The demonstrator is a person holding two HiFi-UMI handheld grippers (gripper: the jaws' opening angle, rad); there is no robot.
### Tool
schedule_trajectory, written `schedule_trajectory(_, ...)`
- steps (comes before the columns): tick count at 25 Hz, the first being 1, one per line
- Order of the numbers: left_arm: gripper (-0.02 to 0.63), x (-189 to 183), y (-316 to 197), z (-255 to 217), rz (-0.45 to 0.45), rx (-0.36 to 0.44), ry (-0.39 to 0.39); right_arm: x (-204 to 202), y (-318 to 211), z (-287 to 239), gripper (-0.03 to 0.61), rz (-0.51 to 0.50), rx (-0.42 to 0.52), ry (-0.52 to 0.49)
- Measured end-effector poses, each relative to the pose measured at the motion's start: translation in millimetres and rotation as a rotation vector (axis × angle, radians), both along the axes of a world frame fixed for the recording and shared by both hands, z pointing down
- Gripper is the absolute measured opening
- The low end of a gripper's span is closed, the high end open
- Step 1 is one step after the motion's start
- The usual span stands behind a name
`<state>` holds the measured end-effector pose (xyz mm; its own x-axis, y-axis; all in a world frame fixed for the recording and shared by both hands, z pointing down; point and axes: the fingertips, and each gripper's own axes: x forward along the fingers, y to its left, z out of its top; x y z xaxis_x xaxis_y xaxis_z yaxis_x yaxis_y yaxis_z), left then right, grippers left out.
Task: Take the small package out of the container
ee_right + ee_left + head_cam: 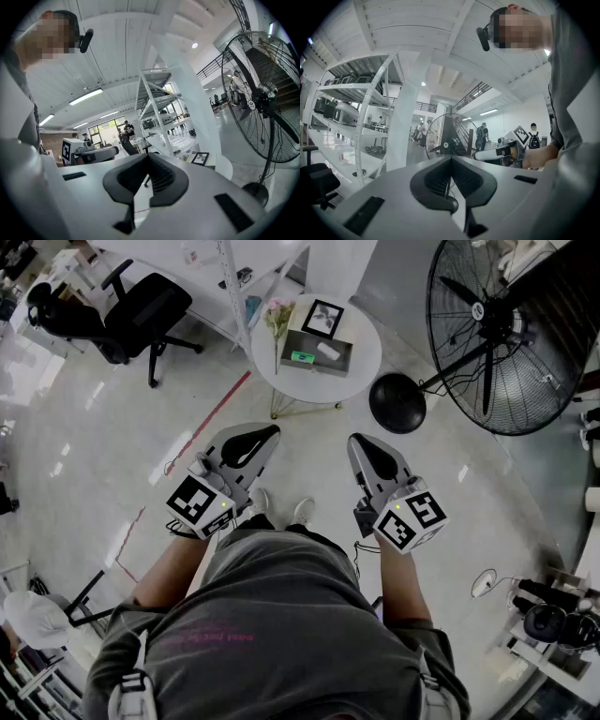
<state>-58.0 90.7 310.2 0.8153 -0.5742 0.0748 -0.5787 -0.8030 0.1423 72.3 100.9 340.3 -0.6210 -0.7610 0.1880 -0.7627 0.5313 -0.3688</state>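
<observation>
A grey open container (339,360) stands on the round white table (361,338) ahead of me. Inside it lie a small white package (328,351) and a green item (302,357). My left gripper (271,432) and right gripper (359,440) are side by side at waist height, well short of the table and above the floor. Both are shut with nothing between the jaws. In the left gripper view the closed jaws (451,158) point level toward the big fan (446,140). In the right gripper view the closed jaws (149,154) point toward the table's edge (225,166).
A framed picture (322,318) and pale flowers (278,315) share the table. A large black floor fan (502,334) stands at the right, its round base (398,402) next to the table. A black office chair (131,310) is at the far left, and white shelving (361,117) stands nearby.
</observation>
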Motion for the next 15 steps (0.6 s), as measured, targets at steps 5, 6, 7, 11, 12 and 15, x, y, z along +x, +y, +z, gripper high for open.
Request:
schedule_trajectory(5, 0.015, 0, -9, 4, 0.002, -0.004, -0.001, -3, -8, 4, 0.021, -0.002, -0.005, -0.006)
schedule_trajectory(6, 0.015, 0, -11, 5, 0.003, -0.004, -0.002, -4, -10, 5, 0.021, -0.003, -0.005, -0.006)
schedule_trajectory(7, 0.015, 0, -13, 6, 0.003, -0.006, -0.003, -5, -12, 7, 0.021, -0.004, -0.006, -0.007)
schedule_trajectory(11, 0.015, 1, -20, 8, -0.001, -0.007, -0.007, -7, -20, 10, 0.021, -0.013, -0.015, -0.011)
schedule_trajectory(12, 0.015, 2, -20, 8, -0.002, -0.006, -0.008, -6, -22, 11, 0.021, -0.011, -0.018, -0.010)
schedule_trajectory(15, 0.015, 5, -20, 8, -0.010, -0.005, -0.008, -3, -24, 13, 0.023, -0.011, -0.020, -0.011)
